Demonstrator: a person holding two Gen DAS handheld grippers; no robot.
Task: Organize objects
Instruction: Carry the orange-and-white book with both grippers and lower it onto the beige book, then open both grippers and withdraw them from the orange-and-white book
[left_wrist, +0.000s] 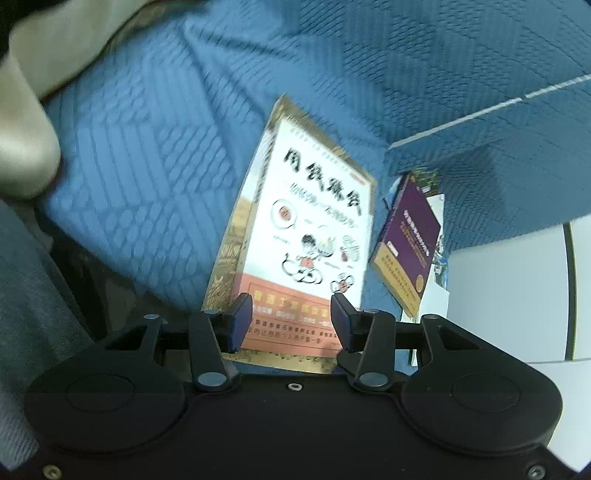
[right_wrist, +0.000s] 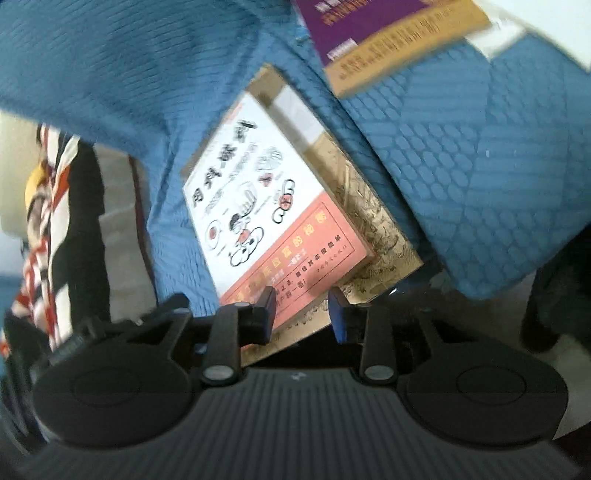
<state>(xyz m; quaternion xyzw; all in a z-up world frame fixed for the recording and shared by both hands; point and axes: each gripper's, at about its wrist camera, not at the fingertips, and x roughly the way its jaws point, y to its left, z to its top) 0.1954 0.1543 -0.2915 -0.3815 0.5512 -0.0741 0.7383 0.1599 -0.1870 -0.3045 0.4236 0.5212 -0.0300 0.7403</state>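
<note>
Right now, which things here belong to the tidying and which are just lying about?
Job:
white book
purple book
left gripper
right gripper

Lying about:
blue quilt
striped cloth

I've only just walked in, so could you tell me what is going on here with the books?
A person holds a claw in each hand over a white-and-orange illustrated book lying on a blue quilted cover. The left claw and right claw both stand open at the book's near edge, gripping nothing. A purple-and-gold book lies beside it.
</note>
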